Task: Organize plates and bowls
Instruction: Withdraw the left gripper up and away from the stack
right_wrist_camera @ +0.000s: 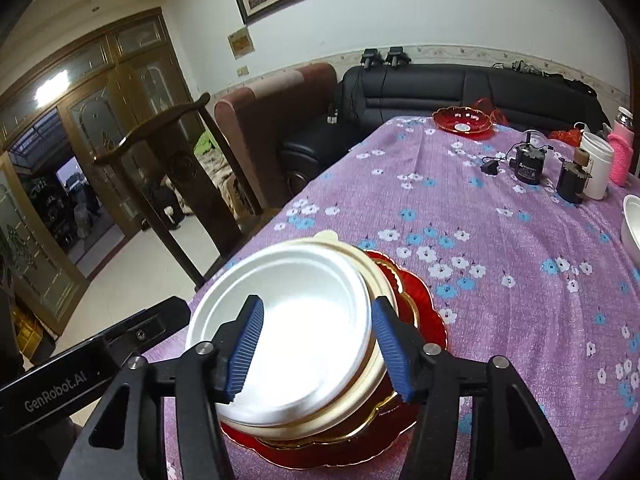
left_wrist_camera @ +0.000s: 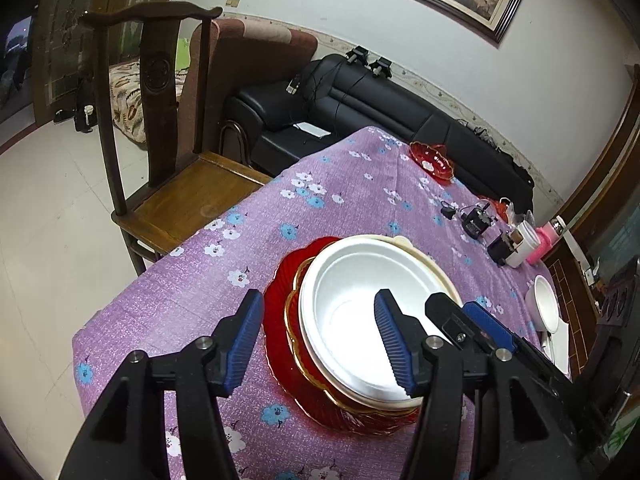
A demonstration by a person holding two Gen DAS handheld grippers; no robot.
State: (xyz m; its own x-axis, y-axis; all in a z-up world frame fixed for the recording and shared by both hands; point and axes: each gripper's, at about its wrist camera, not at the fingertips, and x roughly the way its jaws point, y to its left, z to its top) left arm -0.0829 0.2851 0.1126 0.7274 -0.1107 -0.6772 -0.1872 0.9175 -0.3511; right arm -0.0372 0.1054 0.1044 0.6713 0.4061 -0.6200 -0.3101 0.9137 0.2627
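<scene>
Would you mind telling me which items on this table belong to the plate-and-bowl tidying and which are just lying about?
Belongs to the job:
white foam bowl topping the stack
cream bowl
red plate underneath
small red dish
second white bowl

Just lying about:
black adapters
white cup
pink bottle
wooden chair

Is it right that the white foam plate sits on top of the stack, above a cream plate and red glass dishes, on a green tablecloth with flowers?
Not quite. The tablecloth is purple, not green; the right wrist view shows this plainly. The rest holds: the white foam plate tops the stack, above a cream plate and red glass dishes.
</scene>
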